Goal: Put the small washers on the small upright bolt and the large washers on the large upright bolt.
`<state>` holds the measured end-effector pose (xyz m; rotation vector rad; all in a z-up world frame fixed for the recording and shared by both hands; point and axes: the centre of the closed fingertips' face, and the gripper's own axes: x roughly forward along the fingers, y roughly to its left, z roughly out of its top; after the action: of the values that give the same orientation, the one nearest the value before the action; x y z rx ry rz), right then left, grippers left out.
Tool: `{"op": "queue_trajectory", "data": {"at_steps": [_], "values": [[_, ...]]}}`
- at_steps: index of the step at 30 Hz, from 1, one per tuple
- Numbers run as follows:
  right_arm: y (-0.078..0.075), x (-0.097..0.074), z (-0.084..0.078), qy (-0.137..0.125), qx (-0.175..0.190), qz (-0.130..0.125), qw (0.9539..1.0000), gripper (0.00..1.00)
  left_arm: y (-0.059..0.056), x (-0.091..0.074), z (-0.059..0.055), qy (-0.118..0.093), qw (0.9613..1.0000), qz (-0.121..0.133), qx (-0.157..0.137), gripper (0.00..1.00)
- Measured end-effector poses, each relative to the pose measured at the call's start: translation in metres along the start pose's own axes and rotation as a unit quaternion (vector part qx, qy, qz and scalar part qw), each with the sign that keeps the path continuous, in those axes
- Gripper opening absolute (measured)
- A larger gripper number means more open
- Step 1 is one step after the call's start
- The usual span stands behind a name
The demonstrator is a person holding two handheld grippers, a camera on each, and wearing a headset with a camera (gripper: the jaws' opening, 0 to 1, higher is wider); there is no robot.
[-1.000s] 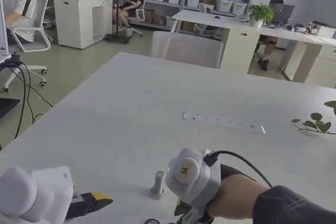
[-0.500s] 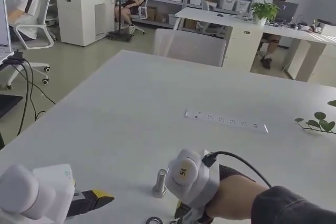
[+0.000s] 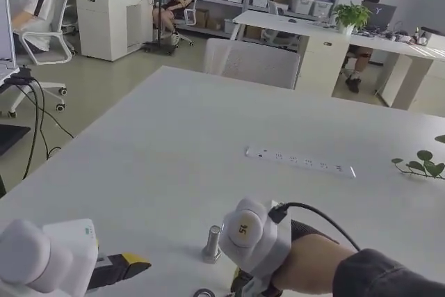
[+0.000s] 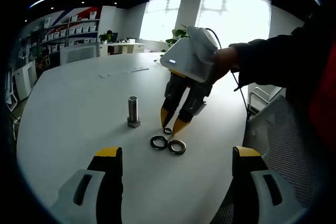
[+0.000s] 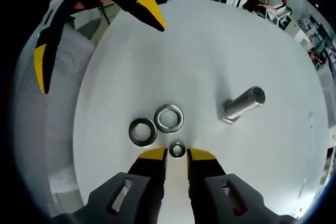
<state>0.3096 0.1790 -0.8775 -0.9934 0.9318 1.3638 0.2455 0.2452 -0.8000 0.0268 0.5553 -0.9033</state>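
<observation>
One silver upright bolt (image 3: 212, 243) (image 4: 133, 112) (image 5: 242, 104) stands on the white table (image 3: 208, 144). Near it lie two large washers (image 4: 159, 142) (image 4: 177, 146) (image 5: 143, 131) (image 5: 169, 118) and a small washer (image 4: 168, 130) (image 5: 177, 149). My right gripper (image 5: 177, 154) (image 4: 171, 124) (image 3: 240, 289) points down at the table. Its narrowly parted yellow tips straddle the small washer, which lies flat between them. My left gripper (image 4: 177, 153) (image 5: 94, 38) (image 3: 132, 266) hovers wide open in front of the washers with nothing in it.
A white power strip (image 3: 299, 161) lies further back on the table. A plant sprig (image 3: 421, 165) reaches in at the right edge. A chair (image 3: 250, 64) stands behind the table, with desks and seated people beyond.
</observation>
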Motion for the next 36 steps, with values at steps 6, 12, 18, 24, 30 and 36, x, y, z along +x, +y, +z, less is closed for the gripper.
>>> {"op": "queue_trajectory", "data": {"at_steps": [6,12,18,24,30,36], "values": [[-0.0007,0.0008,0.0002,0.002,-0.004,-0.001,1.0,0.15,0.0003,0.0004,-0.0009,0.0,1.0,-0.001,-0.001,0.86],[-0.0004,0.001,-0.0003,0.002,-0.006,-0.003,1.0,0.15,0.0005,0.001,-0.0013,0.0,1.0,-0.001,-0.001,0.86],[-0.0006,0.0012,-0.0002,0.003,-0.007,-0.005,1.0,0.14,0.001,0.0015,-0.0022,-0.001,1.0,-0.001,-0.002,0.86],[0.0008,0.002,-0.0008,0.005,-0.008,-0.003,1.0,0.14,0.0013,0.0015,-0.0027,0.0,1.0,-0.001,-0.002,0.86],[0.0029,0.0002,-0.0041,0.006,-0.006,-0.004,1.0,0.14,0.0008,0.0018,-0.0035,0.001,1.0,-0.002,-0.001,0.85],[0.004,-0.0036,-0.0086,0.006,0.001,-0.005,1.0,0.14,-0.0003,0.0024,-0.0032,0.002,1.0,-0.003,0.001,0.85]]}}
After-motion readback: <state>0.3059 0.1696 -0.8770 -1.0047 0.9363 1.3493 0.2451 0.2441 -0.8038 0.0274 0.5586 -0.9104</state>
